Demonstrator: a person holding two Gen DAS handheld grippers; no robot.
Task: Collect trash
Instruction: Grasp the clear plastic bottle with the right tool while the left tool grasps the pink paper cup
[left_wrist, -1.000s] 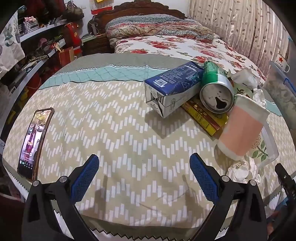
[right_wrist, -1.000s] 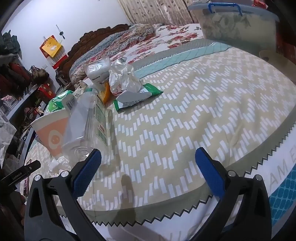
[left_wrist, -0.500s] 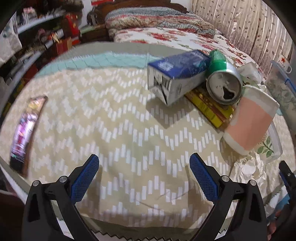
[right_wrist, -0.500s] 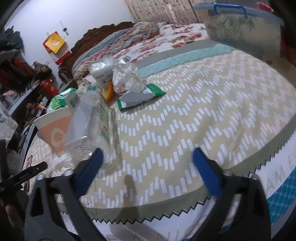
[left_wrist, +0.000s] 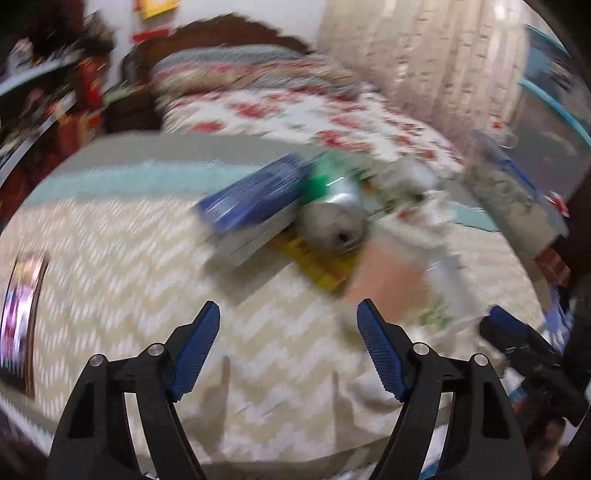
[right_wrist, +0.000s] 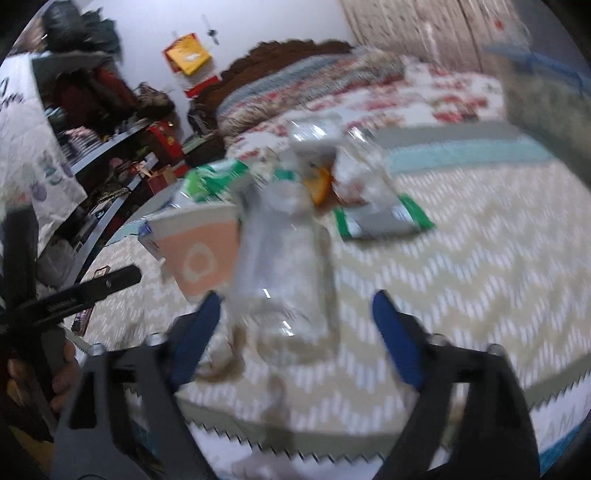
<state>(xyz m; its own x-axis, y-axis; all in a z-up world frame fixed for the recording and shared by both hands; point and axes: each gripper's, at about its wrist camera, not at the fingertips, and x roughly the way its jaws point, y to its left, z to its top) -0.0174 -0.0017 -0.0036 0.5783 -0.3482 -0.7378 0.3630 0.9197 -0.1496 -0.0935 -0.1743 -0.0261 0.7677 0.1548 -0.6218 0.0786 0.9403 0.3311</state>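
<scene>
A: What lies by the left gripper (left_wrist: 284, 345)?

B: Far out past its left finger a flat phone (left_wrist: 20, 314) with a glossy lit screen lies on the woven zigzag cloth (left_wrist: 122, 258). Its ribbed blue pads (left_wrist: 194, 356) stand apart, having just been closing in, with only cloth between them. Ahead, beyond the tips, a blue and white carton (left_wrist: 255, 206) lies on its side, touching a green metal can (left_wrist: 336, 210) whose round silver end faces the camera. Both rest on a flat yellow box (left_wrist: 321, 266). Ahead of the right finger is a blurred salmon paper cup (left_wrist: 384, 280).

A: And the right gripper (right_wrist: 295, 319)?

B: Left of it a hand (right_wrist: 62, 373) holds the other black tool. Its blue pads (right_wrist: 195, 332) stand apart, having just been opening, gripping nothing. Ahead of the left finger sits the tapered salmon cup (right_wrist: 199, 254). A clear plastic bottle (right_wrist: 284, 258) lies lengthwise, its base just past the tips and nearer the left one, untouched. Beyond it, crinkled clear wrappers (right_wrist: 362, 173) sit on a flat green and silver sachet (right_wrist: 384, 221). All is motion-blurred
</scene>
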